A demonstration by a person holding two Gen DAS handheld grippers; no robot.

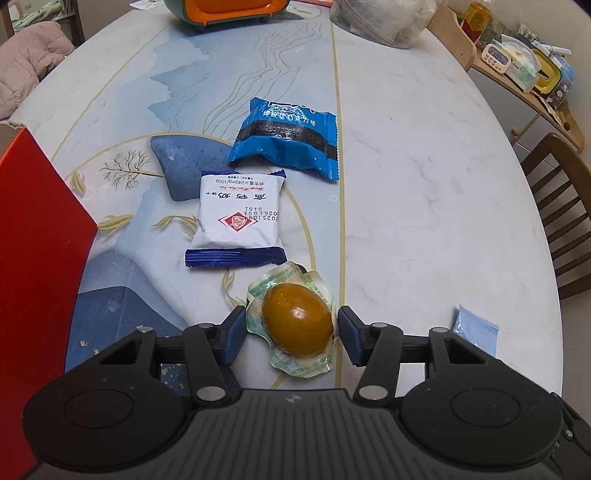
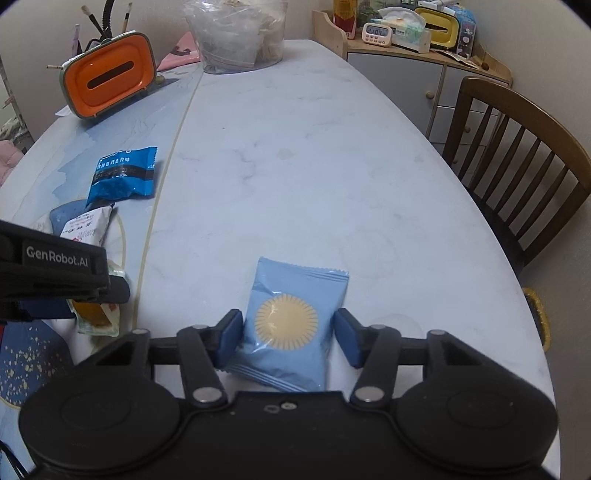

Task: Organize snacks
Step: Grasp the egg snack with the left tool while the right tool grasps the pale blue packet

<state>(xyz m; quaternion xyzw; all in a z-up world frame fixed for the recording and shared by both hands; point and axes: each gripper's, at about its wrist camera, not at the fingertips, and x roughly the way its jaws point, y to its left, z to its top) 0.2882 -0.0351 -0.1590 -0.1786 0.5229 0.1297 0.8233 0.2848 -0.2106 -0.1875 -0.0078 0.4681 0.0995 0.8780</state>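
The left hand-held gripper (image 1: 291,332) pinches the wrapped egg (image 1: 297,325) on the counter (image 1: 424,184). The right hand-held gripper (image 2: 289,338) straddles the pale blue packet (image 2: 291,328), pads at its edges, grip uncertain. Judged step: picking up; next, lift both toward the red box (image 1: 37,277).

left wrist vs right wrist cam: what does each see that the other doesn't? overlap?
Left wrist only: red box at the left edge, left gripper astride the packaged egg.

Right wrist only: right gripper astride the light blue sun-print packet, brushes behind the orange holder.

Both: blue snack bag, white packet, wooden chair, marble table.
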